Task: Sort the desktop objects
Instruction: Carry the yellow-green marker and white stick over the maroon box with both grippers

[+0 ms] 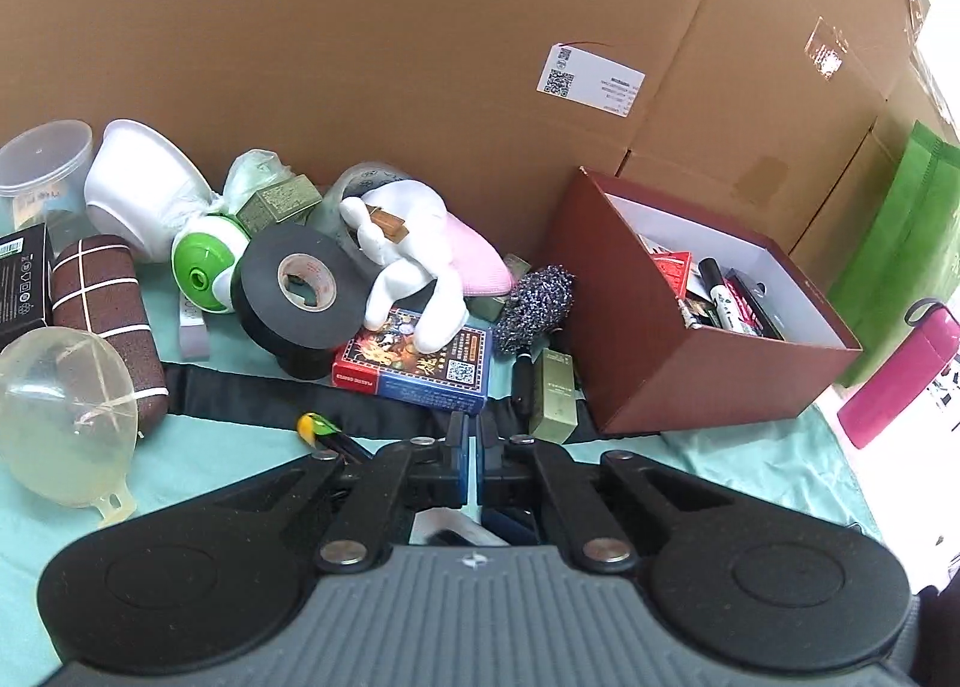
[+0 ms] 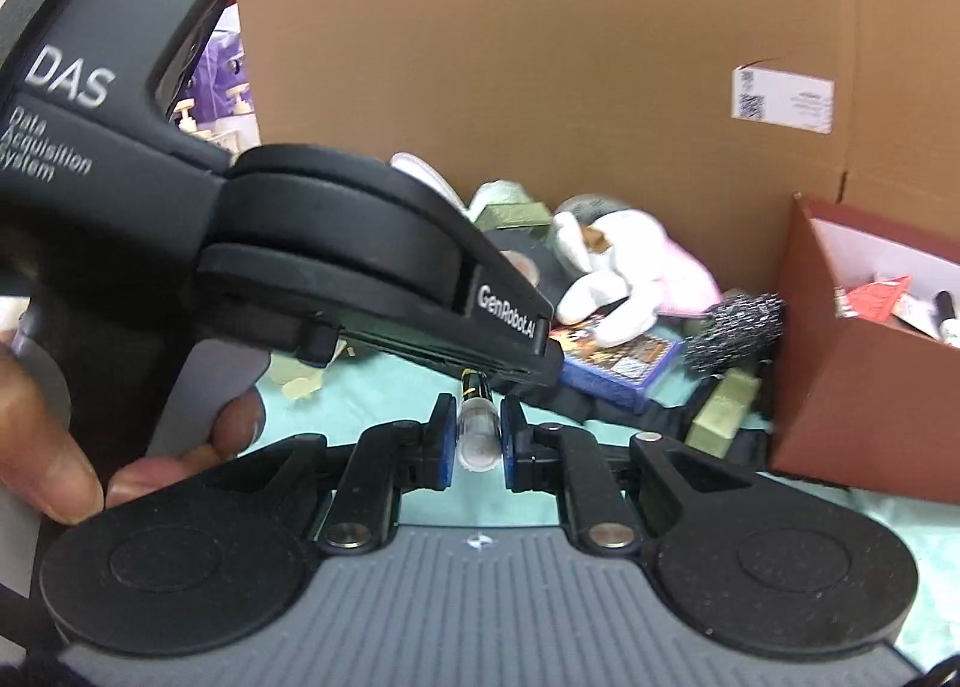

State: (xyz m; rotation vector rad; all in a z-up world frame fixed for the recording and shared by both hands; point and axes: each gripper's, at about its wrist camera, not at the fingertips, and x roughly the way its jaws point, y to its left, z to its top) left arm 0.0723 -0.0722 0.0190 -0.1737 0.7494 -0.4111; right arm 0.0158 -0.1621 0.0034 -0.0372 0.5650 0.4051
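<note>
My right gripper (image 2: 478,417) is shut on a pen (image 2: 478,438), its blue pads pressing the clear cap; the dark barrel runs away from me over the teal cloth (image 2: 372,399). My left gripper (image 2: 549,363), held by a hand (image 2: 48,447), crosses above that barrel from the left. In the left wrist view the left gripper (image 1: 474,435) is shut with nothing visible between its pads. The pen's yellow-green end (image 1: 315,426) shows to their left and slips under the linkage. The red-brown box (image 1: 690,387) at the right holds markers and small packs.
Clutter lies beyond the grippers: black tape roll (image 1: 294,291), white plush toy (image 1: 408,261), card box (image 1: 420,369), steel scourer (image 1: 534,303), olive box (image 1: 555,399), black strap (image 1: 252,393), clear funnel (image 1: 60,417), brown case (image 1: 105,321). A large cardboard box (image 1: 420,57) walls the back. Pink bottle (image 1: 894,381) far right.
</note>
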